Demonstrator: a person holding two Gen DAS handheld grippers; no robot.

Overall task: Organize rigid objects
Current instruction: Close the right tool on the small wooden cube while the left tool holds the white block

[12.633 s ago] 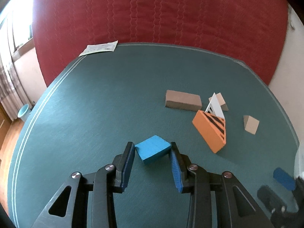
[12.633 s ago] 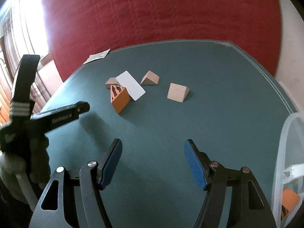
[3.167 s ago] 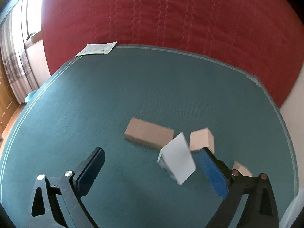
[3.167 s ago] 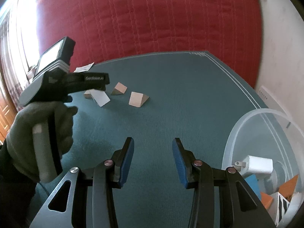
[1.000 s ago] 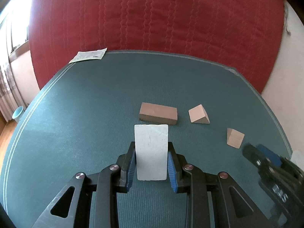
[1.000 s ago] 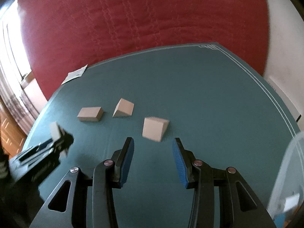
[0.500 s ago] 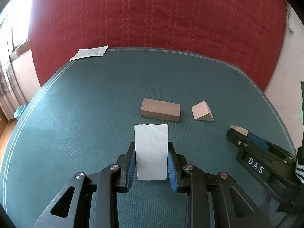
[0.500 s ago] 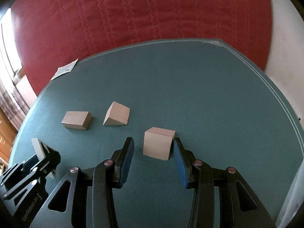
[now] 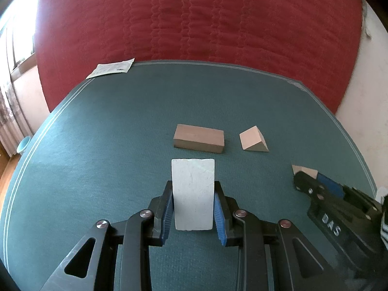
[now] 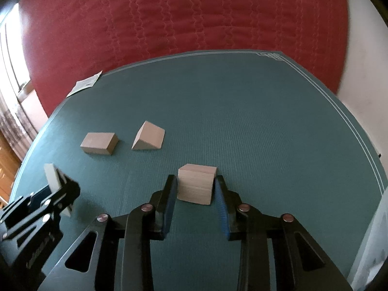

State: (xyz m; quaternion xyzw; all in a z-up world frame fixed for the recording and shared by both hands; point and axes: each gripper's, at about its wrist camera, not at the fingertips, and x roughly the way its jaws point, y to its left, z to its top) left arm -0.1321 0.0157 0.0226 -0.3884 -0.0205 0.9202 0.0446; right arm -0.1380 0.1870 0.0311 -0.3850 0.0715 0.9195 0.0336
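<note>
Left wrist view: left gripper [image 9: 194, 208] clamping the flat white rectangular slab [image 9: 193, 194] by its long edges above the green felt table [image 9: 97, 145]; looking stiff, light, smooth-faced.

Right wrist view: right gripper [image 10: 195, 195] squeezing together on the near pale wooden wedge block [image 10: 196, 184], resting on the table; probably light, rigid, best gripped across its flat parallel sides.

I'm looking at a home room: a quilted red bedspread [image 9: 206, 19] fills the top of the frame behind the dark green mat [image 9: 97, 145], with curtains [image 9: 9, 121] and a bright window [image 9: 17, 36] at far left.
</note>
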